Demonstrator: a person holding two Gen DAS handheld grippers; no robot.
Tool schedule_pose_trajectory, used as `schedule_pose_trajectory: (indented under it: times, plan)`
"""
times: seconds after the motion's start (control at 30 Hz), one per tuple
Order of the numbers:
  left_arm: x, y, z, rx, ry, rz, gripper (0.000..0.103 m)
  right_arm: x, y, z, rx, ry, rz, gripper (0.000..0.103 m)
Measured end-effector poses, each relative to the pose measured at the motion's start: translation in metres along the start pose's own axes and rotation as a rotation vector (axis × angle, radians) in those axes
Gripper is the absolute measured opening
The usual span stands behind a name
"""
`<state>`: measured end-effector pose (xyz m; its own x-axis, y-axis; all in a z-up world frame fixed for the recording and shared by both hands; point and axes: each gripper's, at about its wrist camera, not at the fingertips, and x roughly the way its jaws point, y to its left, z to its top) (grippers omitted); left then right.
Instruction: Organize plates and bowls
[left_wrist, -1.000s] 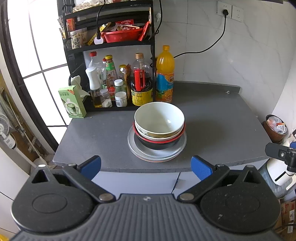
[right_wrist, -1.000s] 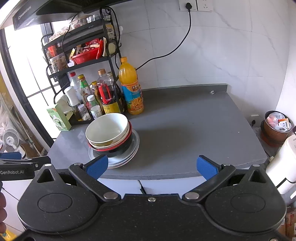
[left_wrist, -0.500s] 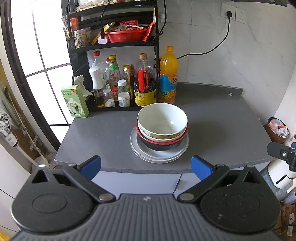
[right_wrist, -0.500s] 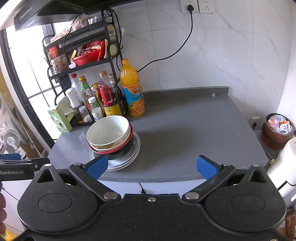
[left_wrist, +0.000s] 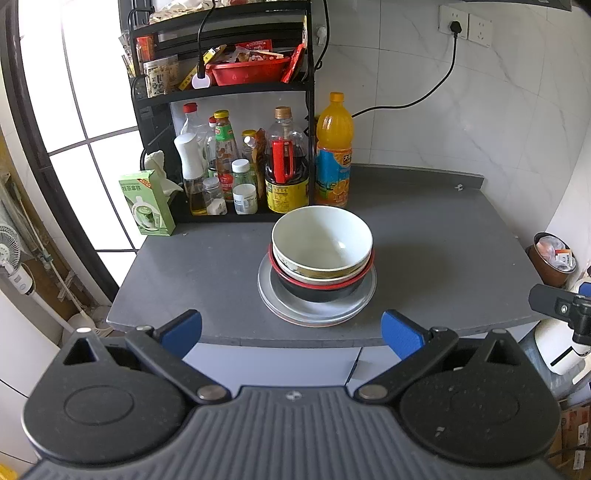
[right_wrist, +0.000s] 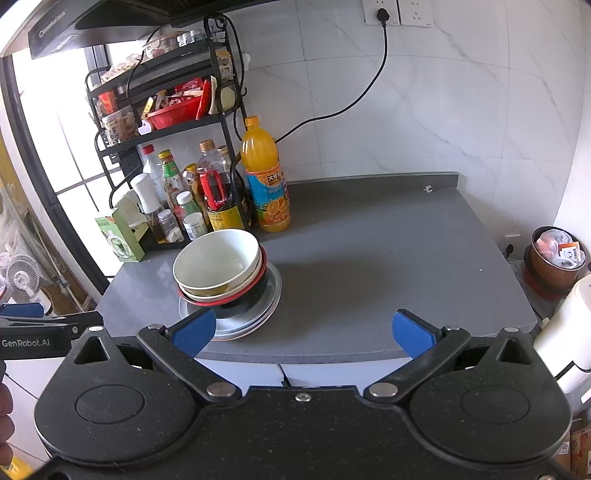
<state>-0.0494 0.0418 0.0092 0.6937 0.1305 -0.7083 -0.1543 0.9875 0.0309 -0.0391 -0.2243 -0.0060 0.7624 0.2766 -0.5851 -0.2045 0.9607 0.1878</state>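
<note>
Both grippers, left gripper (left_wrist: 291, 328) and right gripper (right_wrist: 302, 330), gape wide and empty; white bowl (left_wrist: 322, 238) at frame centre should lift straight up by its rim.

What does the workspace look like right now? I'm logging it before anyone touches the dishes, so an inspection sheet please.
Surface: grey countertop, right half bare.
Job's things: white bowl nested on top of a red-rimmed black bowl, all on stacked grey plates.
Clutter: condiment rack, orange drink bottle, green box.
Grippers: left gripper and right gripper open, short of the counter, holding nothing.
Cables: black cord plugged into the wall socket.
Surroundings: window at left, bin at right.
</note>
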Motion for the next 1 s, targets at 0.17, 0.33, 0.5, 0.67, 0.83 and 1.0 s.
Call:
schedule_pose_trajectory:
  times: [0.17, 0.33, 0.5, 0.67, 0.83, 1.0]
  plan:
    - [0.004, 0.0, 0.002, 0.001, 0.002, -0.003, 0.103, 0.004, 0.0, 0.002, 0.006, 0.001, -0.003, 0.103]
    - [0.007, 0.0, 0.004, 0.001, 0.003, -0.004, 0.102, 0.006, -0.001, 0.003, 0.005, -0.001, -0.008, 0.103]
    - [0.009, -0.001, 0.006, 0.003, 0.003, -0.005, 0.102, 0.008, -0.001, 0.004, 0.009, -0.001, -0.01, 0.103]
    - [0.014, -0.001, 0.011, 0.0, 0.002, 0.0, 0.103, 0.011, -0.003, 0.007, 0.005, -0.007, -0.008, 0.103]
    - [0.018, -0.004, 0.014, -0.003, -0.004, -0.001, 0.102, 0.013, -0.006, 0.008, 0.006, -0.01, -0.009, 0.103]
    - [0.022, -0.011, 0.016, 0.0, -0.007, 0.0, 0.103, 0.018, -0.011, 0.011, 0.003, -0.011, -0.002, 0.103]
